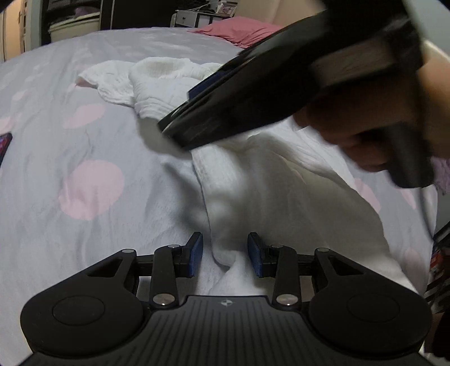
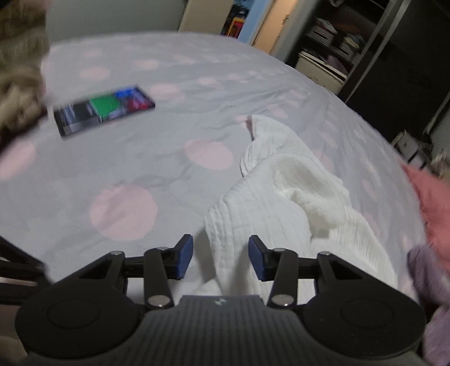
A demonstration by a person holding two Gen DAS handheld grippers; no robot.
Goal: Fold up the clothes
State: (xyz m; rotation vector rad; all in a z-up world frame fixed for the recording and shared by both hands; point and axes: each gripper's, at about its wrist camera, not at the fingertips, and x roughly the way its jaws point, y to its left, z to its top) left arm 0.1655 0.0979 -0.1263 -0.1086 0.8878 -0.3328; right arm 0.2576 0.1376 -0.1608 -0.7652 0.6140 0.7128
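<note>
Left gripper [image 1: 225, 253] and right gripper [image 2: 220, 257], jaws open, each straddle an edge of the crumpled white crinkled-cotton garment [image 1: 281, 183], apparently ready to pinch.

A bedspread [image 2: 174, 157] in pale grey with large pink dots is covering the bed and filling most of both views. A flat dark booklet [image 2: 104, 109] with green, blue and red patches is lying on it, blurred, well apart from the far edge. A pink pillow [image 1: 239, 29] is sitting at the far end. Beyond the bed, dark shelves [image 2: 337, 42] are holding stacked books and papers, and a small white cabinet [image 1: 194, 18] is standing near the pillow.
</note>
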